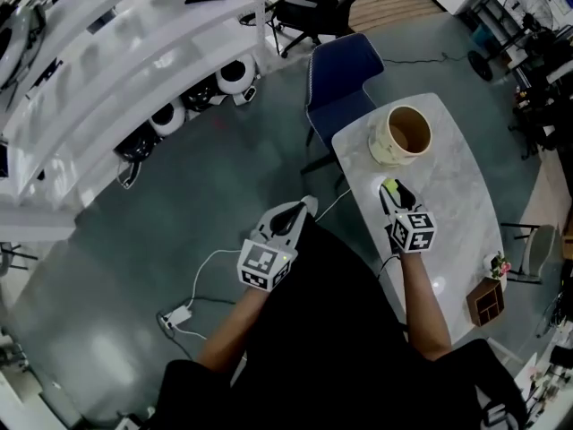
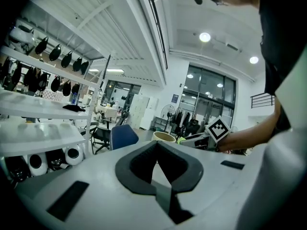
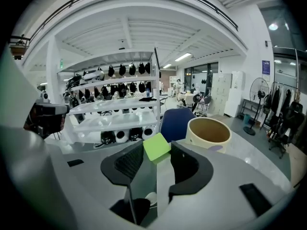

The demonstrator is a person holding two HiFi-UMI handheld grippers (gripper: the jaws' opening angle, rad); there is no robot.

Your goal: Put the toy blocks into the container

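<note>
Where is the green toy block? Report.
Right gripper view: the green toy block is clamped in the right gripper, just short of the beige round container.

A lab-like workshop hall: long white shelves [image 1: 107, 52] at upper left, a black office chair [image 1: 309, 12] at top, a standing fan [image 1: 528, 3] at upper right, grey floor [image 1: 179, 204].
</note>
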